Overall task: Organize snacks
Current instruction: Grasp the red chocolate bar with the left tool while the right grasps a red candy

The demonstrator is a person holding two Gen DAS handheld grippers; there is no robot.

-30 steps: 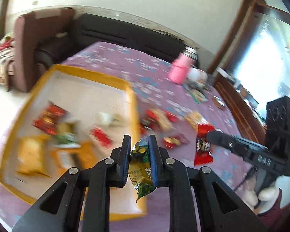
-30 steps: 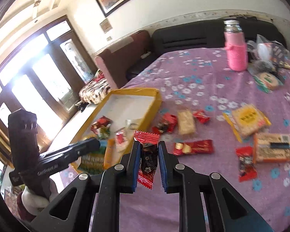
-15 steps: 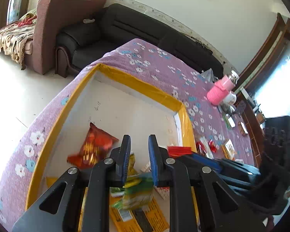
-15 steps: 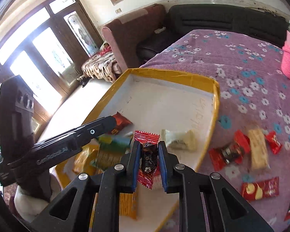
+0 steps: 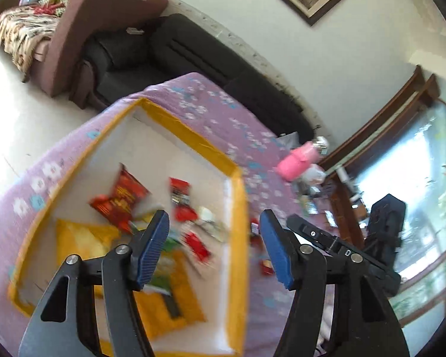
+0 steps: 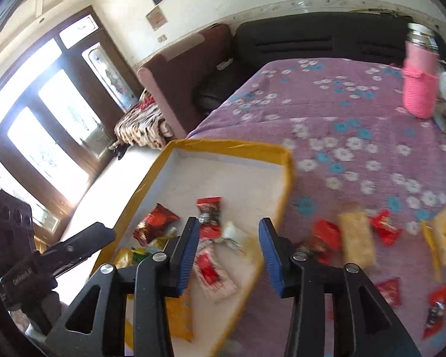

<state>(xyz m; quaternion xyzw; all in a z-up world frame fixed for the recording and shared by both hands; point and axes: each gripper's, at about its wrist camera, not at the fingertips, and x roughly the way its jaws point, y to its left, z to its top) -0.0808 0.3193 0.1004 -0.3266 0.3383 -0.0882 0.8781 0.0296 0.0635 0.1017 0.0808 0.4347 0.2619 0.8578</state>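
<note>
Over the yellow-rimmed tray [image 5: 238, 238], the left gripper [image 5: 214, 247] is seen with jaws opening and nothing between them. The right gripper [image 6: 229, 250] is likewise opening and empty — a red packet [image 6: 209, 212] lies in the tray beyond. Loose snacks [image 6: 356, 238] are left on the purple cloth [image 6: 342, 125]; both grippers are best lifted clear before one is approached squarely.

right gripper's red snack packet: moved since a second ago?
Yes. The red snack packet left the right gripper, whose jaws are opening, and now lies inside the yellow-rimmed tray instead of over the purple tablecloth.
</note>
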